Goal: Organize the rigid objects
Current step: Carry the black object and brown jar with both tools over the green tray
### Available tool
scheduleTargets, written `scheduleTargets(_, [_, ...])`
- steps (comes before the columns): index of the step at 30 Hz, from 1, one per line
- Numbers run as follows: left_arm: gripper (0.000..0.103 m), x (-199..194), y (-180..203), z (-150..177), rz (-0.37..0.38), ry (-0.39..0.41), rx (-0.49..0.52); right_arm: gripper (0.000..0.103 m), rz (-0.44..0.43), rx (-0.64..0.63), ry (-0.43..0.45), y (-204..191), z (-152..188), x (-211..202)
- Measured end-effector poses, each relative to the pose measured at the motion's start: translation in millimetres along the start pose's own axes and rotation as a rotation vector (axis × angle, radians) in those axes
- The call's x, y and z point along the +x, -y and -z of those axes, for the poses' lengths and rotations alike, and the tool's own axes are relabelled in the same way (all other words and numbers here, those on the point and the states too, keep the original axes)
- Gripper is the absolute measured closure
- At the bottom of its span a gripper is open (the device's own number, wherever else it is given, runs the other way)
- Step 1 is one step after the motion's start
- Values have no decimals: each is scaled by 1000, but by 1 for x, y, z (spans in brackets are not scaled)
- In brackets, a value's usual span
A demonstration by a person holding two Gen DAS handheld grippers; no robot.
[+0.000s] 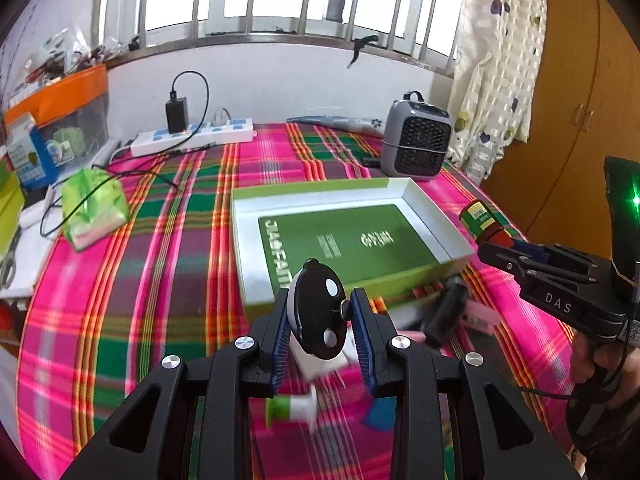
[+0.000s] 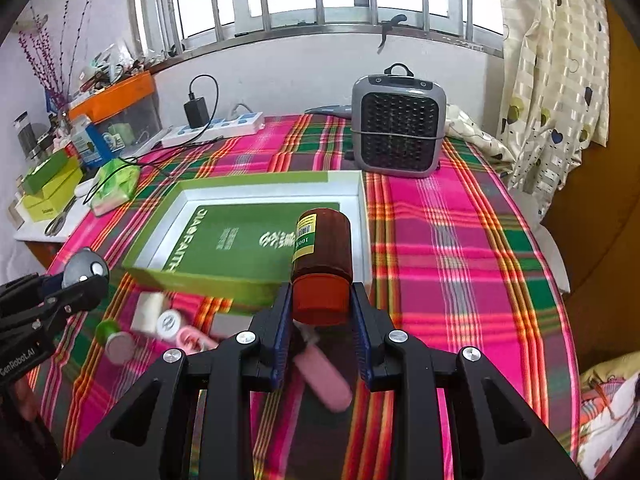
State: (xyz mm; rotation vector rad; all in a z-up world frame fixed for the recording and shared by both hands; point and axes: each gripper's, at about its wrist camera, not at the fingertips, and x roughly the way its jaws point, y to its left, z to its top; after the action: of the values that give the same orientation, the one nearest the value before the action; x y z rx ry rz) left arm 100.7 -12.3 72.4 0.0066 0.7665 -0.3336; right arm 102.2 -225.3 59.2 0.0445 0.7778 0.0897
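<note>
Cloth: pink, green and orange checked cloth point(image 2: 460, 248) covers the surface, soft and flat.
Box: a green card box point(image 1: 344, 236) with white inner walls lies open in the middle of the cloth; its floor is flat and green with white letters.
Left tool: the left tool point(image 1: 320, 328) pinches a round black and white gadget point(image 1: 316, 312), smooth and shiny, with two white dots. It is held up just before the box's near edge.
Right tool: the right tool point(image 2: 322, 304) pinches a brown bottle point(image 2: 324, 256) by its red-brown cap. The bottle is round, with a yellow label, and is held over the box's near right corner.
Loose bits: a pink oval case point(image 2: 320, 380), a white roll point(image 2: 150, 312) and a green-topped tube point(image 2: 114, 338) lie on the cloth near the box, blurred.
Heater: a grey boxy heater point(image 2: 400, 120) with a dark grille stands behind the box.
</note>
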Motion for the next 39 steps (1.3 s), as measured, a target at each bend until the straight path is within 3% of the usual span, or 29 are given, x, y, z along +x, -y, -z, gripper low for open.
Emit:
scheduleTargets(15, [75,74,-12,-45,-37,-83,31,74,-34,-58,-92,9,-42,65])
scheduleTargets(29, [75,108,-12,-48,-51,-138,40,74,-41,-97,-172,8,-48,107])
scheduleTargets(39, [75,120,-13,-45,-65,-172,36,74,-40,-113,-171,4,-49,113])
